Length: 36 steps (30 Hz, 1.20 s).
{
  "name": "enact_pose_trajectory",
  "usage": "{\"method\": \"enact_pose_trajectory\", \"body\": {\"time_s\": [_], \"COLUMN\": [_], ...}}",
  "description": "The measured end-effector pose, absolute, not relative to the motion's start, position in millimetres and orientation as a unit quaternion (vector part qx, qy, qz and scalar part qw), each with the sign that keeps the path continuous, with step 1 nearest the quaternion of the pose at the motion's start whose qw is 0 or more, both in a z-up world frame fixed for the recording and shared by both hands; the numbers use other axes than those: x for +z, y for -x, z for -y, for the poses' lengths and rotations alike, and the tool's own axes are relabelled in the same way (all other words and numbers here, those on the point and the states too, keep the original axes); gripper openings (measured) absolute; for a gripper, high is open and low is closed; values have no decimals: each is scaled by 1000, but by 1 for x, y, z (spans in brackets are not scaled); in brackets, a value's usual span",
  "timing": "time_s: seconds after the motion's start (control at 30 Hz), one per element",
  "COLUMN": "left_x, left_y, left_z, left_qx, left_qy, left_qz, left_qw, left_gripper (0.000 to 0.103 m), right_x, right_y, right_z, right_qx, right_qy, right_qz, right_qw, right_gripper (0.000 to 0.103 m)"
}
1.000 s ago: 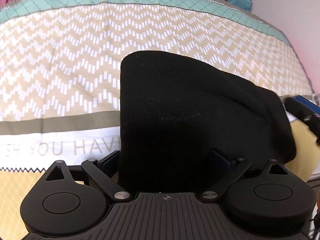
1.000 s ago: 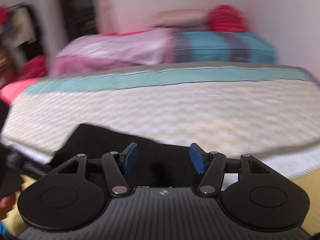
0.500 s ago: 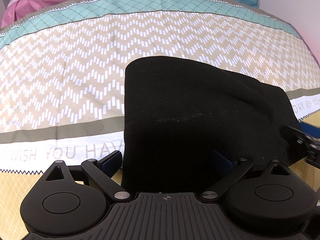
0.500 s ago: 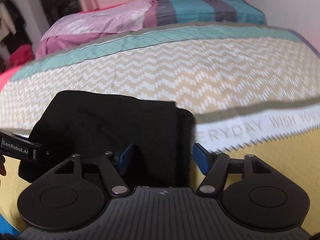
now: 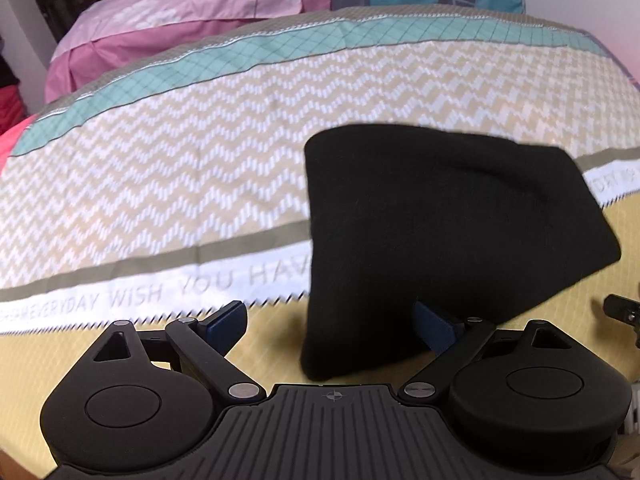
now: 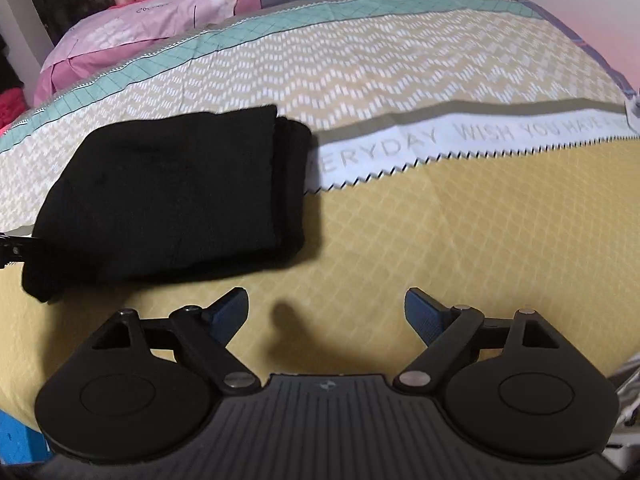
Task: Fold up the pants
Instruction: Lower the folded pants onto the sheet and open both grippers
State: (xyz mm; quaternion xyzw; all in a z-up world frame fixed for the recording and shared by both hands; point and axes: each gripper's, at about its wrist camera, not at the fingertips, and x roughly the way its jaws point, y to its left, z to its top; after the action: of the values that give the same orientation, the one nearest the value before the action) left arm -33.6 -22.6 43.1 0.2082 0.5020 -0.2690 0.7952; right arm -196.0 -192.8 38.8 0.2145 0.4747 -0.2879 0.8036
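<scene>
Bedding fills both views: we're over a bed whose patterned bedspread (image 6: 400,220) runs from a teal grid band through beige-and-white zigzags to a pale strip with printed words and then a yellow quilted zone. On that strip (image 6: 460,136) we read "ERYDAY WISH YOU HAVE A", the first letters tucked under black cloth and the end running out of frame; from the left wrist it reads "EVERYDAY WISH YOU HAV", cut short by the same cloth and blurred at the far left. Pink pillows (image 5: 192,4) and a teal-and-grey striped one lie at the head of the bed.

Black folded pants (image 6: 168,196) lie on the bedspread, straddling the zigzag band, the word strip and the yellow zone, stacked layers showing at their right edge. Our right tool (image 6: 326,312) sits apart from them over bare yellow fabric, its jaws just widened and standing released with nothing between them. Our left tool (image 5: 330,320) also stands spread wide; a corner of the pants (image 5: 440,240) reaches into the gap, covering part of the right-hand blue pad, while the left-hand pad is clear of the cloth. Whether that hidden pad touches the fabric we cannot tell.
</scene>
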Motion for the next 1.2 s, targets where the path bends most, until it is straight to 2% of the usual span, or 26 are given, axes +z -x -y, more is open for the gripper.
{"method": "enact_pose_trajectory", "body": {"time_s": [0.37, 1.2], "left_x": [34, 19], "left_y": [44, 44], "left_z": [6, 12], "left_qx": [-253, -246], "left_qy": [-238, -238], "left_qz": [-514, -543], "left_qw": [785, 767], "left_gripper": [103, 103], "right_x": [40, 31], "right_y": [181, 182], "right_z": [145, 148], "right_qx": [-268, -280], "right_qy": [-191, -204], "right_qz": [-494, -512], "right_qw": [805, 786], "right_gripper": [89, 91]}}
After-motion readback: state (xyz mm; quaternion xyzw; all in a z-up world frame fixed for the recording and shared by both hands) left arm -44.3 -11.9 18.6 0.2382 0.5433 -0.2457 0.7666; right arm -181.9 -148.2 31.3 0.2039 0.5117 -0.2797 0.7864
